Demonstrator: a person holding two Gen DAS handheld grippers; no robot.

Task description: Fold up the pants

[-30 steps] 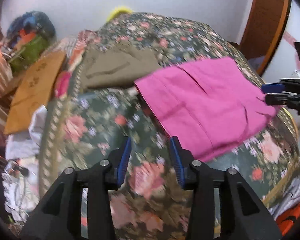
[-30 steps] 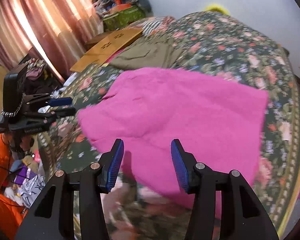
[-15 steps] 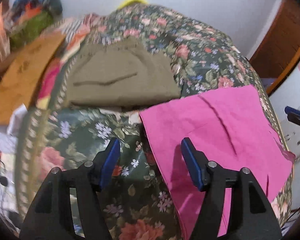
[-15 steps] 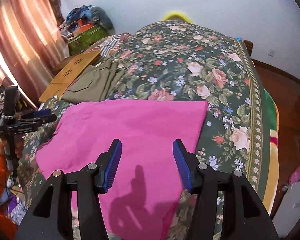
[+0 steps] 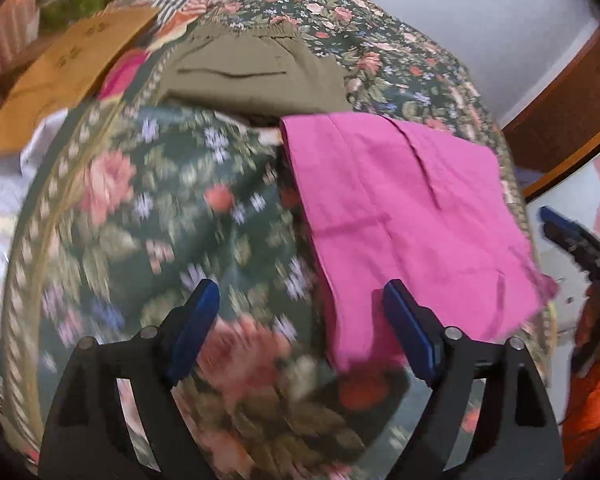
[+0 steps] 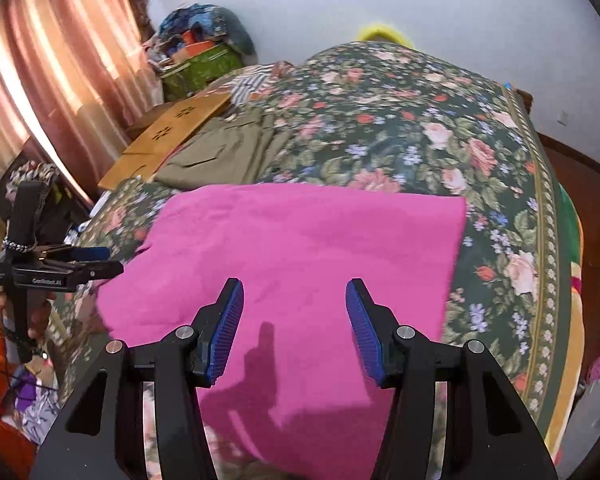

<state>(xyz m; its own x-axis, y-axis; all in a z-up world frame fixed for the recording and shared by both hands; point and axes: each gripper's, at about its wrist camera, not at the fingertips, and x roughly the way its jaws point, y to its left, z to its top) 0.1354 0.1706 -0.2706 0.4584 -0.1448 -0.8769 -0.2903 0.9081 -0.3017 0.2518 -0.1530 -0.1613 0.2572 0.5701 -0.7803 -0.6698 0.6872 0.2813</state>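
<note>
Pink pants (image 6: 300,264) lay folded flat on the floral bedspread (image 6: 420,120), near the bed's front edge, lower part hanging over it. Left claw (image 5: 298,328) was released, holding nothing, above the bedspread with its right finger over the pants' left edge. Right claw (image 6: 295,326) was also spread apart and empty, over the pants' middle, casting a shadow on the fabric. Folded olive pants (image 5: 256,76) lay farther back, just beyond the pink ones. Cardboard sheet (image 5: 68,76) sat at the bed's left side.

A home bedroom; floral bedspread (image 6: 420,128); pink curtains (image 6: 52,80).
</note>
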